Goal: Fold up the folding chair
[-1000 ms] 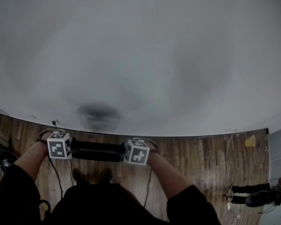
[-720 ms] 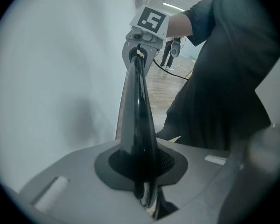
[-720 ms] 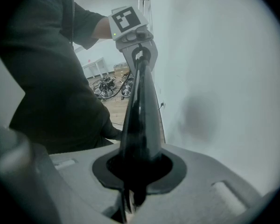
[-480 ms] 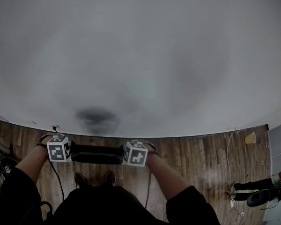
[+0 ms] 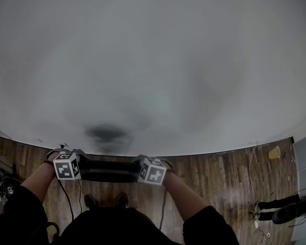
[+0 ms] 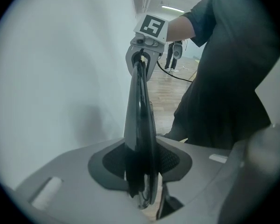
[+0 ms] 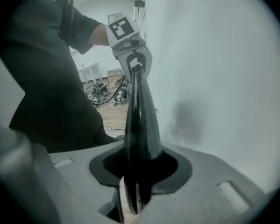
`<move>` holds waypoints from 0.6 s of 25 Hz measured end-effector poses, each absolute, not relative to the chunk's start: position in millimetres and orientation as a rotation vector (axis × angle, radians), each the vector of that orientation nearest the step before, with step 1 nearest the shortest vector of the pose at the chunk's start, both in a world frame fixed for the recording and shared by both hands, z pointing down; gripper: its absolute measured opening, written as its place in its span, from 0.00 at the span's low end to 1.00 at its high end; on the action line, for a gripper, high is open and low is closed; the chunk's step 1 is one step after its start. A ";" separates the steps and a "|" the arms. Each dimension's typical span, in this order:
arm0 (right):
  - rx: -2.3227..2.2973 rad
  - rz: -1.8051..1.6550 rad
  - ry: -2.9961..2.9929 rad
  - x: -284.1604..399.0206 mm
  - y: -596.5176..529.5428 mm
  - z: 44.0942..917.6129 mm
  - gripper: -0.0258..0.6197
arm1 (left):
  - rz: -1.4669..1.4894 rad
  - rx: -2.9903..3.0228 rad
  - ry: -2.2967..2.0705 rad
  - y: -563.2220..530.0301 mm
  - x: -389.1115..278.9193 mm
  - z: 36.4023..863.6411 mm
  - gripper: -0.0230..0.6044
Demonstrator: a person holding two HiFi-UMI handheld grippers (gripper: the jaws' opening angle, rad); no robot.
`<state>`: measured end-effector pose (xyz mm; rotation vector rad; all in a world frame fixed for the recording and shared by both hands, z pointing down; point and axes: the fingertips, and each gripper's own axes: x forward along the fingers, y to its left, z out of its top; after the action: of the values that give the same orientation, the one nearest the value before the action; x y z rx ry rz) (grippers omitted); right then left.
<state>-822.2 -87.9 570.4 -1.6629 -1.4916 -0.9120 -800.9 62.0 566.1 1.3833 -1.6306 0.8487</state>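
Head view: chair [image 5: 108,170] stands just beside the wall [image 5: 153,60].

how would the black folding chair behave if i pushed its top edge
The folding chair looks stiff: its top edge runs straight, with no sag. Its glossy surface may be slippery. It is thin edge-on, so it would likely tip if pushed.

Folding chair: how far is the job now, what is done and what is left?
Done: the folding chair looks flat, a thin black slab by the white wall. In hand: its edge sits between the jaws of the left gripper and right gripper, which have just been opening. Left: probably only to let go and draw back.
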 end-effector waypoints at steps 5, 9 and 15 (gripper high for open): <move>-1.643 -0.923 -1.548 -827.6 -91.2 564.2 0.23 | 0.896 1.378 -1.642 66.7 -805.6 561.5 0.30; -1.624 -0.946 -1.588 -836.0 -92.2 558.9 0.26 | 0.908 1.362 -1.668 73.5 -811.7 555.3 0.31; -1.572 -1.008 -1.666 -854.8 -92.4 558.2 0.28 | 0.933 1.305 -1.736 84.7 -826.5 544.8 0.31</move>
<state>-854.8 -92.4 558.2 -1.5716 -1.6660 -1.0078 -826.5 84.7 544.8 1.3045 -1.7357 0.9326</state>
